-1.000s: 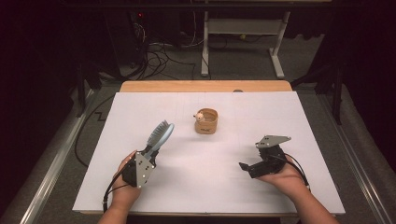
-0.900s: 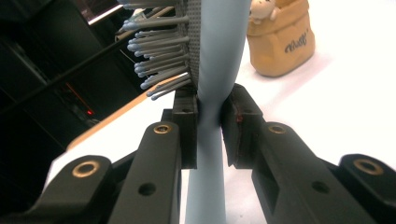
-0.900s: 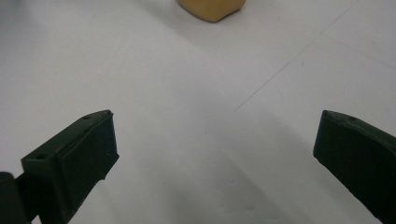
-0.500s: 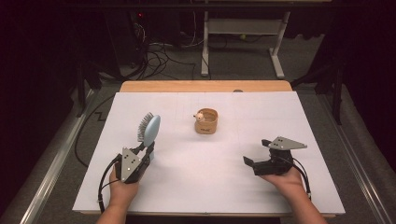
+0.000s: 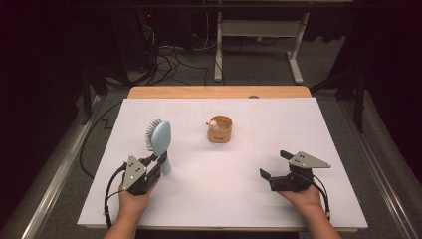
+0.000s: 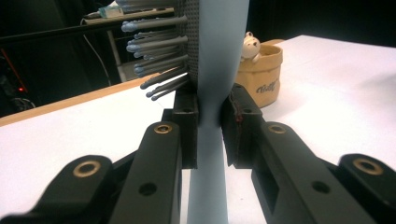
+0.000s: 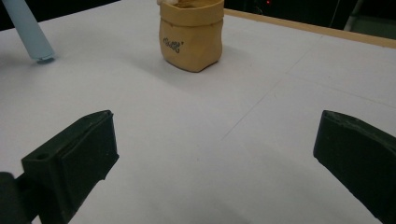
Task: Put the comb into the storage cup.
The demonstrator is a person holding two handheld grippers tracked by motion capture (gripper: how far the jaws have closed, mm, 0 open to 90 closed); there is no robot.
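Observation:
A light blue hairbrush [image 5: 160,137] stands up from my left gripper [image 5: 158,162], which is shut on its handle at the table's near left. In the left gripper view the two jaws squeeze the handle [image 6: 208,140], with the brush's bristles [image 6: 154,42] pointing left. In the right gripper view the handle's tip [image 7: 29,32] touches the white table. A small tan pouch [image 5: 220,130] with a tiny bear toy [image 5: 212,124] at its rim sits mid-table, apart from both grippers. My right gripper [image 5: 274,164] rests at the near right, open with nothing between its jaws, and faces the pouch [image 7: 191,32].
A white sheet [image 5: 298,129] covers the table, and a strip of bare wood [image 5: 219,92] shows at the far edge. Beyond it lie cables [image 5: 169,59] and a white metal frame [image 5: 259,30] on the dark floor. Metal rails [image 5: 383,159] run along both sides.
The brush has swung from leaning right to pointing almost straight ahead as my left gripper drew back left. My right gripper has shifted a little to the right.

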